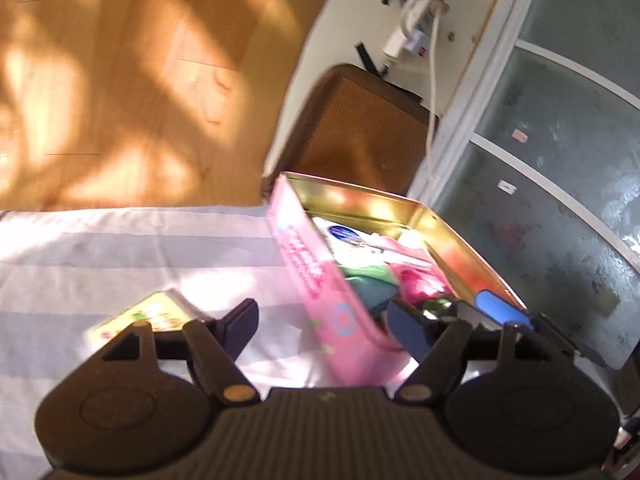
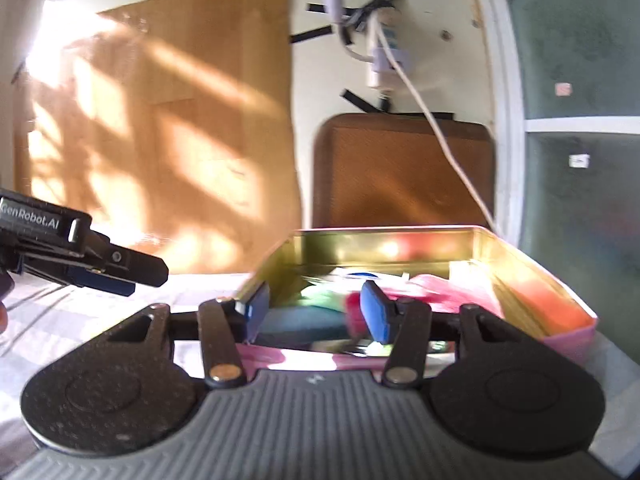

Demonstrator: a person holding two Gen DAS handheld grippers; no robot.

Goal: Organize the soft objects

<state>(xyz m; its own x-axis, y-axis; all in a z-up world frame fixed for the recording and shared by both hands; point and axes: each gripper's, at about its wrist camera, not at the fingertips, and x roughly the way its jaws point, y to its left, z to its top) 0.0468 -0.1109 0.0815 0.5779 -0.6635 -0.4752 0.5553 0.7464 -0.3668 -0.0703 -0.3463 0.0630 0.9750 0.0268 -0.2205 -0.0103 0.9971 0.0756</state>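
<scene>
Packet [image 1: 142, 316] lay left of tin [image 1: 460, 236], at left claw [image 1: 320, 320]; we held both claws wide, empty; right claw [image 2: 316, 312] over tin.

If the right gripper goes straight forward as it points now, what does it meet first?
Probably the soft packets inside the pink tin: the right gripper, fingers open, already points over the near rim into it. Depth is unclear through the blur.
</scene>
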